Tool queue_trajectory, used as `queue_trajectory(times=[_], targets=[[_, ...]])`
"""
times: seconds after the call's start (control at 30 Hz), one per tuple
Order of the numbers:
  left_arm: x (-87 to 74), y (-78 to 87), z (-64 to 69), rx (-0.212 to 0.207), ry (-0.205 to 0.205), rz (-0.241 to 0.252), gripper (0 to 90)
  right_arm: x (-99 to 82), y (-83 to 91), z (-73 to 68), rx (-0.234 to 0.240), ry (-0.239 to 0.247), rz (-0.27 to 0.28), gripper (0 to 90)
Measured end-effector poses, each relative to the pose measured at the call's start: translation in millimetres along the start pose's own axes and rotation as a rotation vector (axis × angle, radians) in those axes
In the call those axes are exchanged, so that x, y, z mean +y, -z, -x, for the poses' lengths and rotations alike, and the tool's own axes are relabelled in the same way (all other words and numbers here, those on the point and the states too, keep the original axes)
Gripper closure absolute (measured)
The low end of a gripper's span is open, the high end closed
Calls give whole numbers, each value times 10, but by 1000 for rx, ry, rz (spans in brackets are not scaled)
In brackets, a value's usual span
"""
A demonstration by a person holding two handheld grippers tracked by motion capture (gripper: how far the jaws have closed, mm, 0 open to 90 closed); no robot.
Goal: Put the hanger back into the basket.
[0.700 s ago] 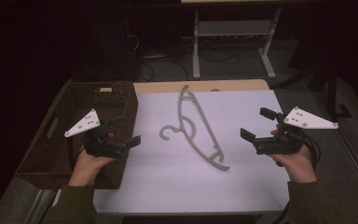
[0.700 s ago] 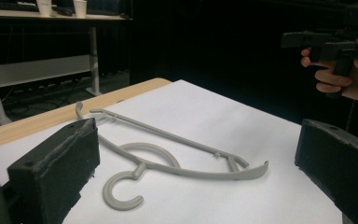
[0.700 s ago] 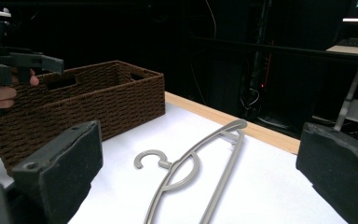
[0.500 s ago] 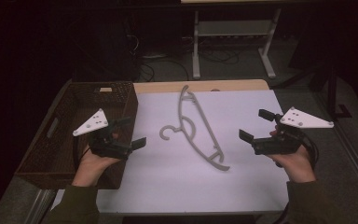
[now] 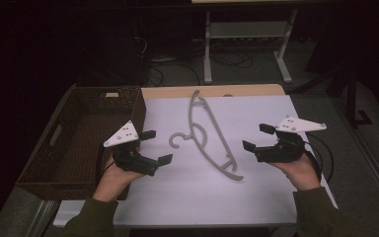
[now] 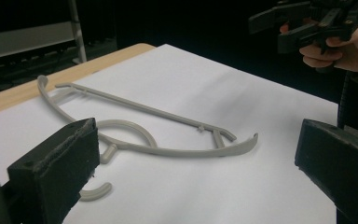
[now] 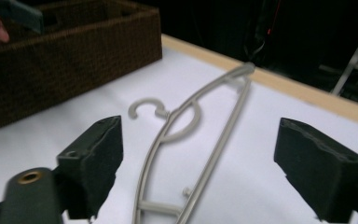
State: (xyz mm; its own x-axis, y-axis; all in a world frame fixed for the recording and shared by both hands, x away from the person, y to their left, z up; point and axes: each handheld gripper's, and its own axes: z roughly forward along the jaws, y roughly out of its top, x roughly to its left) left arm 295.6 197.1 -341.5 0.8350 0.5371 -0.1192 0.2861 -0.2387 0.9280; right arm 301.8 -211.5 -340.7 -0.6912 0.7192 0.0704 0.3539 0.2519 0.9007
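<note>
A grey plastic hanger point(image 5: 216, 132) lies flat on the white sheet point(image 5: 187, 197), its hook pointing left toward the basket. My left gripper point(image 5: 158, 146) hovers just left of the hook, open and empty. In the left gripper view the hanger point(image 6: 177, 151) lies beyond the wide jaws of my left gripper point(image 6: 196, 154). My right gripper point(image 5: 256, 137) is held to the right of the hanger's lower end, open, with nothing in it. In the right gripper view the hanger point(image 7: 170, 114) runs away between the spread jaws of my right gripper point(image 7: 200, 154), a little beyond them.
A dark wicker basket point(image 5: 133, 106) stands at the table's left, beside the sheet; its wall point(image 7: 74, 51) shows in the right gripper view. A wooden table edge point(image 5: 212, 90) runs along the back. A metal stand point(image 5: 246, 29) and cables sit on the dark floor behind.
My left gripper has moved right, from beside the basket toward the hanger's hook. The right gripper has hardly shifted. The hanger lies as before.
</note>
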Motion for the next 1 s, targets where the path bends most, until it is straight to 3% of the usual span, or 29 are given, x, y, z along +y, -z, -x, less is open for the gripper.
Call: queue_trajectory(times=[0.1, 0.13, 0.33, 0.37, 0.43, 0.53, 0.67, 1.0], targets=[[-38, -67, 20, -6, -2, -7, 0, -30, -96, -21, 12, 9, -40, 367], [-51, -85, 23, -8, -1, -11, 0, -48, -171, -26, 27, 7, -67, 463], [-132, -175, 44, -18, 7, -31, 0, -104, -397, -49, 48, 8, -146, 670], [-143, -186, 43, -20, 4, -35, 0, -104, -397, -49, 48, 8, -146, 670], [-162, -210, 52, -23, 6, -37, 0, -125, -499, -53, 60, 14, -173, 772], [-190, -237, 56, -24, 2, -52, 0, -136, -589, -68, 75, 12, -190, 842], [-247, -291, 61, -25, 1, -73, 0, -140, -669, -77, 86, 17, -208, 888], [-374, -392, 50, -23, -1, -131, 0, -232, -947, -130, 102, 40, -307, 893]])
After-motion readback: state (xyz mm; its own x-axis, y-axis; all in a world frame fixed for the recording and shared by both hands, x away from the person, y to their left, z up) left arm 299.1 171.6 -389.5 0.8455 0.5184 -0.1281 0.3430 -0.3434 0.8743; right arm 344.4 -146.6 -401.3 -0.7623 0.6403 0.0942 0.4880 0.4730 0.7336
